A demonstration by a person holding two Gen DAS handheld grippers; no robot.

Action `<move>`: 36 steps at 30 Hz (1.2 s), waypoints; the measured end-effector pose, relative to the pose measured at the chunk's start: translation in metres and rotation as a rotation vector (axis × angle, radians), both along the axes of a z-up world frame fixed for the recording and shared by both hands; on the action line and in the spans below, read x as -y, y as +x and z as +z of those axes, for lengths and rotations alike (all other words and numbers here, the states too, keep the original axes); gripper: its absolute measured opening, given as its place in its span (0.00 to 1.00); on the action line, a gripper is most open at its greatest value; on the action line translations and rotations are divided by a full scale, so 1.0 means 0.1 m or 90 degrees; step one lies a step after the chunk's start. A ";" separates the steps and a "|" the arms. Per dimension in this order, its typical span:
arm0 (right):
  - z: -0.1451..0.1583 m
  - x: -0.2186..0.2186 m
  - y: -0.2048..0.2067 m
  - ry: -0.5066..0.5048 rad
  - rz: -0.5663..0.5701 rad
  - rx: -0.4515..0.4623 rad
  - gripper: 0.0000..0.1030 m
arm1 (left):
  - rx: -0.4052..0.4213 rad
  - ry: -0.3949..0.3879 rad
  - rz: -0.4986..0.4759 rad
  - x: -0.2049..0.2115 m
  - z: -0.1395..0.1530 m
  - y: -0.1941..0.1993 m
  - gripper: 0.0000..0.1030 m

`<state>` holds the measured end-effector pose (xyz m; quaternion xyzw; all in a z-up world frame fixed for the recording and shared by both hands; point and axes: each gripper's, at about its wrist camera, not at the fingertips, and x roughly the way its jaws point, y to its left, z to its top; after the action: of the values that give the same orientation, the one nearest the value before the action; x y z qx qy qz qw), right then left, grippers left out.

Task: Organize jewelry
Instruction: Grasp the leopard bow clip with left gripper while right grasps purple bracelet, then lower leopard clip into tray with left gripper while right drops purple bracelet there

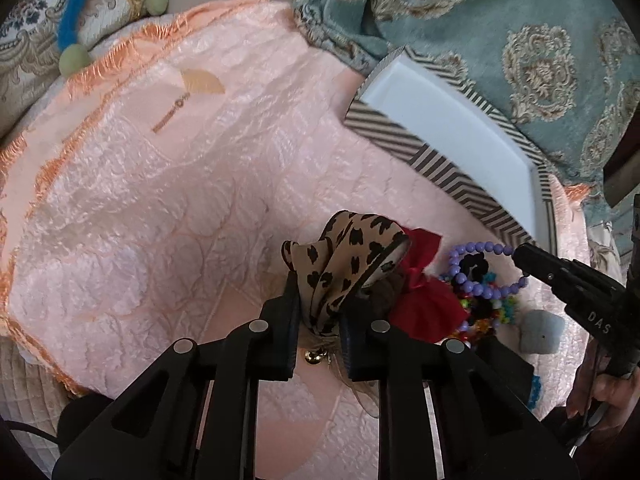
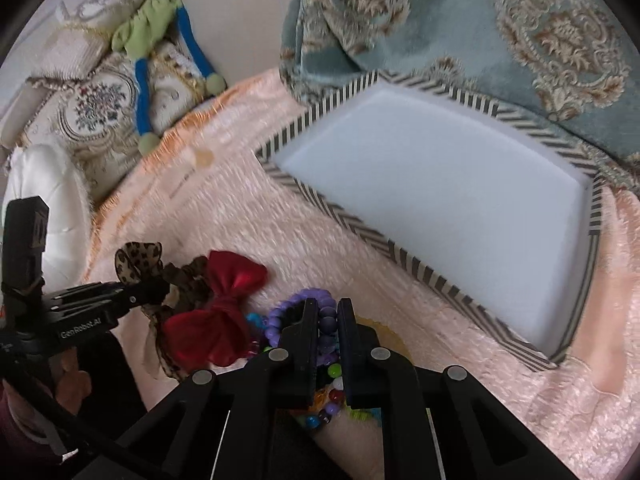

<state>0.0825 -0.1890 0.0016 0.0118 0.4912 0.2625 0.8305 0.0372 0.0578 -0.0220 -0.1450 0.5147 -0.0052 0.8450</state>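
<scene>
My left gripper [image 1: 319,312] is shut on a leopard-print bow [image 1: 348,256] with a small gold bell [image 1: 312,356], held above the pink quilt. It also shows in the right wrist view [image 2: 138,266]. My right gripper [image 2: 328,312] is shut on a purple bead bracelet [image 2: 326,320] in a pile of jewelry; the bracelet shows in the left wrist view [image 1: 480,280] too. A red bow [image 2: 224,304] and multicoloured bead bracelets [image 2: 328,396] lie in the pile. An empty white tray with a striped rim [image 2: 404,258] stands to the right.
A pink quilt [image 1: 160,220] covers the surface. A teal patterned blanket [image 2: 520,32] lies behind the tray. A green and blue soft toy [image 2: 160,40] and embroidered cushions [image 2: 96,108] sit at the far left. A grey-blue soft object [image 1: 540,330] lies beside the pile.
</scene>
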 end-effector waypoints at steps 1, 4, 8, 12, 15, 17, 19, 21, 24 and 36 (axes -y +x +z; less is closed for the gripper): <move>0.04 -0.02 0.00 0.003 -0.002 0.006 0.08 | 0.004 0.000 -0.001 0.00 0.03 -0.01 0.15; 0.16 -0.01 -0.04 0.021 -0.011 0.024 0.08 | 0.021 -0.001 -0.002 -0.01 0.15 -0.07 0.15; 0.36 0.09 -0.08 0.041 -0.026 0.049 0.08 | 0.048 -0.003 0.002 -0.04 0.34 -0.12 0.15; 0.50 0.18 -0.10 0.046 -0.044 0.067 0.08 | 0.072 -0.005 0.006 -0.05 0.51 -0.12 0.15; 0.57 0.29 -0.08 0.047 -0.061 0.074 0.08 | 0.086 -0.010 0.008 -0.05 0.63 -0.07 0.15; 0.63 0.35 -0.04 0.042 -0.073 0.083 0.08 | 0.095 -0.015 0.007 -0.02 0.70 0.01 0.15; 0.64 0.41 -0.01 0.037 -0.086 0.089 0.08 | 0.106 -0.010 0.003 0.04 0.77 0.13 0.15; 0.65 0.47 0.06 0.029 -0.103 0.093 0.08 | 0.114 -0.005 0.000 0.12 0.83 0.29 0.15; 0.62 0.56 0.19 0.019 -0.131 0.095 0.08 | 0.120 -0.008 -0.003 0.21 0.87 0.56 0.15; 0.04 0.87 0.74 0.025 -0.214 0.031 0.08 | 0.095 0.029 -0.001 0.63 0.48 1.80 0.15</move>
<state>0.1570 -0.2756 0.0058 0.1037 0.4565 0.1297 0.8741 0.2172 -0.0050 0.0256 -0.1246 0.4502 -0.0054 0.8842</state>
